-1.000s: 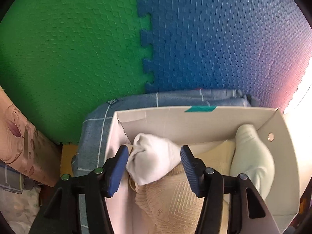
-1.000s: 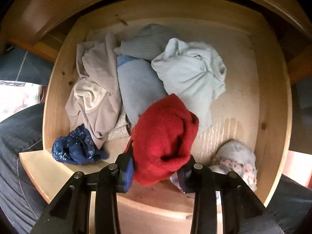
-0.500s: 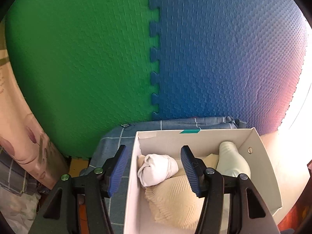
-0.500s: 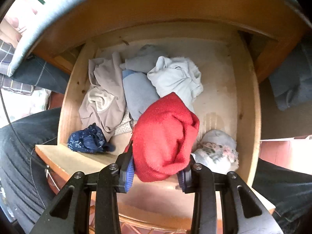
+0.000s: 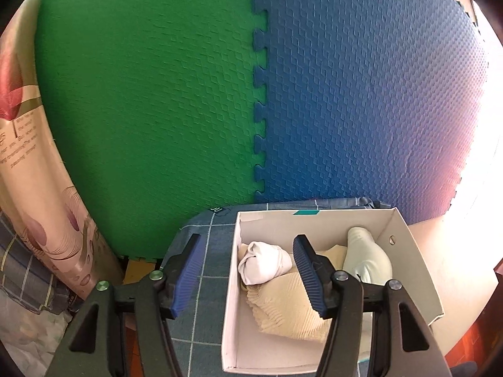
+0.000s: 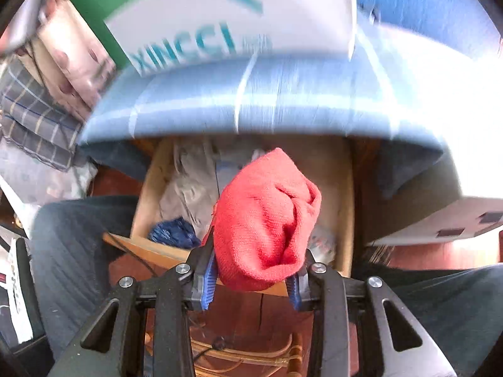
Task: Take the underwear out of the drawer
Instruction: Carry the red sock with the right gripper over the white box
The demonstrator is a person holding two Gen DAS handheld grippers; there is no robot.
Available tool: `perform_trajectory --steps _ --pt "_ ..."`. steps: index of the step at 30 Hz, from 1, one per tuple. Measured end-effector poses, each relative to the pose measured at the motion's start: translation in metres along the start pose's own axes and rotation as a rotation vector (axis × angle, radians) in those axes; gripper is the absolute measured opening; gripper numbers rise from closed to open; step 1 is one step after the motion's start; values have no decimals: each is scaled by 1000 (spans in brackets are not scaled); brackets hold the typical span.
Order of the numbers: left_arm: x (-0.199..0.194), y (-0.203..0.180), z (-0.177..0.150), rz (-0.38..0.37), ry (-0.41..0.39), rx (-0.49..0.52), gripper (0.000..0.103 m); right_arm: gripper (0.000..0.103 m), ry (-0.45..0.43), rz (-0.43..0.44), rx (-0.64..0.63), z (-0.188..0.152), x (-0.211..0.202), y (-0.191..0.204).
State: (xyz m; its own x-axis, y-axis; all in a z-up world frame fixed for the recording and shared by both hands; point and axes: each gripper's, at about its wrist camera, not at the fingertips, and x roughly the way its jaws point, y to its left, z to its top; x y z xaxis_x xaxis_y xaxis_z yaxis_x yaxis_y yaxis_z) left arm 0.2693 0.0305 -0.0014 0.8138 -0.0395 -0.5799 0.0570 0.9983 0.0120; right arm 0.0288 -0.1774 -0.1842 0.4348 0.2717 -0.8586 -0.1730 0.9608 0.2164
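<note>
The right gripper is squeezed tight on a red rolled-up piece of underwear. The red bundle hangs in the air, up above the wooden drawer. Down in the drawer, more clothes wait: a dark blue piece by the front edge and grey ones behind it. The picture is blurry, so I cannot tell how many are left. A person's dark trouser legs sit on each side of the drawer. Past the drawer is a blue checked cloth, and on it stands a white box with letters.

The left gripper holds nothing, and its jaws are opening. It is above and in front of the same white box. Inside lie a white bundle, a cream knitted piece and a pale rolled one. Behind the box is a green and blue foam mat.

So some pieces look done, one red piece is on its way, and more are left, I think.

A second ago the red bundle was low over the drawer; now it is much higher and the box shows. The left gripper was right around the white bundle then; now it is pulled back and the box looks smaller.
</note>
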Motion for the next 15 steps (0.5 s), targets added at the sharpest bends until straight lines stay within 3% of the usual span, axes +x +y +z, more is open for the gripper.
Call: perform_trajectory --steps 8,15 --pt "-15 10 -29 -17 -13 -31 61 33 -152 10 41 34 -75 -18" --pt "-51 2 -84 -3 -62 -50 61 33 -277 -25 35 73 -116 -23"
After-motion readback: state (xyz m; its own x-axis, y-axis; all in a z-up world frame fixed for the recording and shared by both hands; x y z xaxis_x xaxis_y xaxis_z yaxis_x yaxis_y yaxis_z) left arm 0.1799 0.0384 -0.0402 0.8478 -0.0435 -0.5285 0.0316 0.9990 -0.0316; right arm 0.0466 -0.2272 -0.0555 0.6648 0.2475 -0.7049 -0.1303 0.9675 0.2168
